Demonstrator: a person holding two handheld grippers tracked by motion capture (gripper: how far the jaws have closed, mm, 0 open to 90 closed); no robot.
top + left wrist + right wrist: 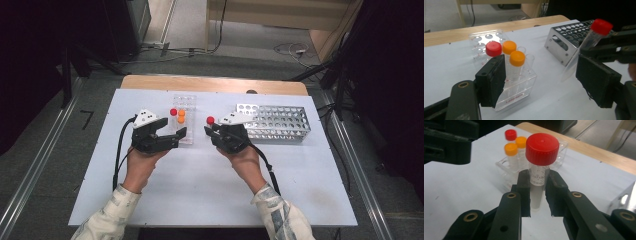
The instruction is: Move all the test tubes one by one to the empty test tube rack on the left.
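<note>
The right gripper (537,195) has its fingers (524,185) closed on a red-capped tube (539,170), pinching it just below the cap so the clear body hangs free beneath; that high pinch probably leaves the tip clear to drop into a hole. In the high view the tube (210,120) is held above the bench (200,185), between the clear plastic rack (184,107) on the left and the perforated metal rack (280,120) on the right. The left gripper (172,136) has its fingers (491,82) spread open, one beside the near end of the clear rack as if to steady it, gripping nothing. That rack holds another red-capped tube (493,48) and two orange-capped tubes (517,58), with empty wells towards its far end. The metal rack's holes all look empty, so there is free room there; the near half of the bench is bare, well away from any edge.
</note>
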